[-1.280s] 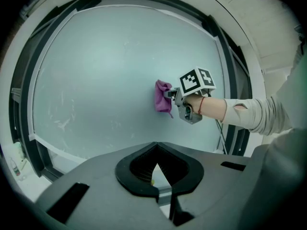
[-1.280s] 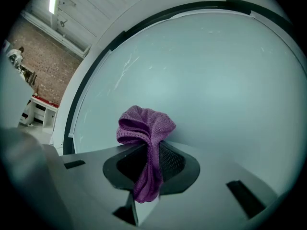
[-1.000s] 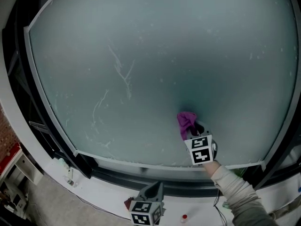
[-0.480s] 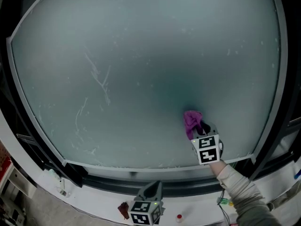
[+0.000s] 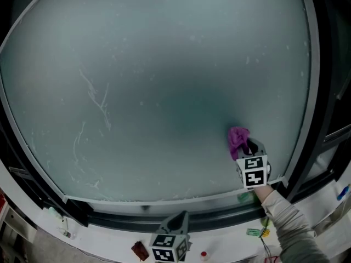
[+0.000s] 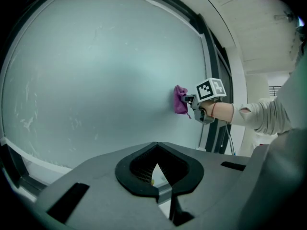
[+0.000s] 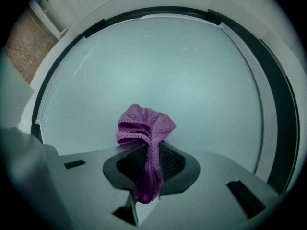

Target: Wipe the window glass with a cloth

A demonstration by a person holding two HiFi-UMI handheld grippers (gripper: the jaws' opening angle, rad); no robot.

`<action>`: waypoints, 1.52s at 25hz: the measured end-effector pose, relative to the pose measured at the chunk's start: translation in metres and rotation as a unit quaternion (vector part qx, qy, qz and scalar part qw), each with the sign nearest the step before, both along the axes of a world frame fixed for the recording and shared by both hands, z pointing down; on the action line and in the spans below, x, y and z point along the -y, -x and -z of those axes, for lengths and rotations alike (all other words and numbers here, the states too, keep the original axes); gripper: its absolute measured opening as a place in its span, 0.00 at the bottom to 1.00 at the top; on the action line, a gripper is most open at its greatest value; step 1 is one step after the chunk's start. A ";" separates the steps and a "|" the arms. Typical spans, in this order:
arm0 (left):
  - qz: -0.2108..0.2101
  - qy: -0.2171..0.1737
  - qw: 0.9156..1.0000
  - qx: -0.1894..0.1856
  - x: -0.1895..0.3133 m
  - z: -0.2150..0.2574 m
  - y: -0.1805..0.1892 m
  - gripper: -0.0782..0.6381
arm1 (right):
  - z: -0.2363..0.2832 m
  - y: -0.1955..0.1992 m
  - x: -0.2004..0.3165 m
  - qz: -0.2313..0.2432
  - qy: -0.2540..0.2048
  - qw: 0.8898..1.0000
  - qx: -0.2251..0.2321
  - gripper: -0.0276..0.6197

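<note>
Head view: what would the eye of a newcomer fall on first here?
The purple cloth stands out most, a bright spot on the big pale window glass, pinched in the right hand-held gripper near the pane's lower right corner. Next come the thin white streaks on the left part of the glass. The left hand-held gripper sits low at the bottom edge, shut and empty.

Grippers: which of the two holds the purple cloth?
The right gripper, up at the window glass: its jaws are shut on the purple cloth. The left gripper is shut on nothing.
</note>
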State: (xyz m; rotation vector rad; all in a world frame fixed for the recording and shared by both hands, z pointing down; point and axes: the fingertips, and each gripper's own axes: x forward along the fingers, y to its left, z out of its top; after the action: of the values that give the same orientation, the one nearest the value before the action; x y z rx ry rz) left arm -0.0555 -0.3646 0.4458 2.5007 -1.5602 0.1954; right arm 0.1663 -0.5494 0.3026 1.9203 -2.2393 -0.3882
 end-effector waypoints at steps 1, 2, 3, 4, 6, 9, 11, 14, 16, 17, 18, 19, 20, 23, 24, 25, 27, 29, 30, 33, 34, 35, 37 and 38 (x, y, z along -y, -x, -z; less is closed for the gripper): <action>-0.004 0.001 1.000 0.002 0.001 -0.001 -0.002 0.12 | 0.000 -0.011 0.000 -0.010 0.000 1.000 0.001 0.13; -0.007 0.003 1.000 0.003 0.002 -0.001 -0.004 0.12 | -0.001 -0.021 0.001 -0.020 -0.001 1.000 0.002 0.13; -0.009 0.004 1.000 0.004 0.003 -0.002 -0.006 0.12 | -0.001 -0.031 0.001 -0.030 -0.002 1.000 0.001 0.13; -0.011 0.004 1.000 0.004 0.003 -0.002 -0.007 0.12 | -0.002 -0.041 0.001 -0.039 -0.003 0.999 -0.001 0.13; -0.014 0.004 1.000 0.003 0.005 -0.002 -0.010 0.12 | -0.003 -0.060 0.002 -0.057 -0.003 0.998 -0.005 0.13; -0.019 0.004 1.000 0.002 0.008 -0.002 -0.014 0.12 | -0.005 -0.087 0.003 -0.083 -0.002 0.997 -0.006 0.13; -0.021 0.004 1.000 0.004 0.010 -0.003 -0.017 0.12 | -0.007 -0.103 0.003 -0.098 -0.001 0.995 -0.007 0.13; -0.025 0.005 1.000 0.004 0.012 -0.003 -0.020 0.12 | -0.011 -0.124 0.003 -0.121 0.002 0.993 -0.003 0.13; -0.027 0.004 1.000 0.004 0.013 -0.003 -0.022 0.12 | -0.014 -0.136 0.003 -0.135 0.005 0.991 0.004 0.13; -0.027 0.004 1.000 0.004 0.014 -0.003 -0.022 0.12 | -0.015 -0.141 0.004 -0.139 0.007 0.990 0.008 0.13; -0.027 0.004 1.000 0.005 0.014 -0.003 -0.022 0.12 | -0.016 -0.144 0.004 -0.142 0.009 0.990 0.010 0.13; -0.027 0.004 1.000 0.005 0.015 -0.003 -0.022 0.12 | -0.017 -0.145 0.004 -0.144 0.009 0.990 0.009 0.13; -0.027 0.004 1.000 0.005 0.015 -0.002 -0.023 0.12 | -0.017 -0.146 0.004 -0.144 0.009 0.989 0.007 0.13; -0.026 0.001 1.000 0.003 0.017 -0.001 -0.024 0.12 | -0.016 -0.144 0.004 -0.143 0.008 0.990 0.003 0.13; -0.026 0.001 1.000 0.003 0.016 0.000 -0.024 0.12 | -0.016 -0.144 0.004 -0.142 0.008 0.990 0.004 0.13; -0.026 0.001 1.000 0.003 0.016 0.000 -0.024 0.12 | -0.017 -0.143 0.002 -0.141 0.008 0.990 0.006 0.13; -0.027 0.000 1.000 0.003 0.013 -0.001 -0.024 0.12 | -0.018 -0.140 -0.004 -0.135 0.008 0.991 0.015 0.13; -0.026 0.000 1.000 0.002 0.010 -0.001 -0.022 0.12 | -0.021 -0.137 -0.013 -0.128 0.006 0.991 0.025 0.13; -0.023 0.000 1.000 0.001 0.008 -0.002 -0.020 0.12 | -0.022 -0.133 -0.018 -0.124 0.005 0.992 0.028 0.13; -0.017 0.001 1.000 -0.003 -0.001 -0.004 -0.013 0.12 | -0.025 -0.114 -0.040 -0.099 0.005 0.995 0.030 0.13; -0.015 0.001 1.000 -0.004 -0.006 -0.005 -0.011 0.12 | -0.025 -0.106 -0.049 -0.089 0.004 0.996 0.030 0.13; -0.015 0.001 1.000 -0.004 -0.010 -0.005 -0.009 0.12 | -0.026 -0.097 -0.058 -0.079 0.002 0.996 0.030 0.13; -0.013 -0.001 1.000 -0.006 -0.020 -0.005 -0.005 0.12 | -0.025 -0.078 -0.078 -0.056 0.000 0.998 0.033 0.13; -0.012 -0.001 1.000 -0.007 -0.025 -0.005 -0.002 0.12 | -0.025 -0.068 -0.089 -0.044 -0.001 0.998 0.034 0.13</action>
State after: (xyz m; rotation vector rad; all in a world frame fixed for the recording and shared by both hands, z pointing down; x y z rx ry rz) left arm -0.0534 -0.3398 0.4512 2.5184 -1.5272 0.1803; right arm 0.2339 -0.4606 0.3280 2.0560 -2.1857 -0.3172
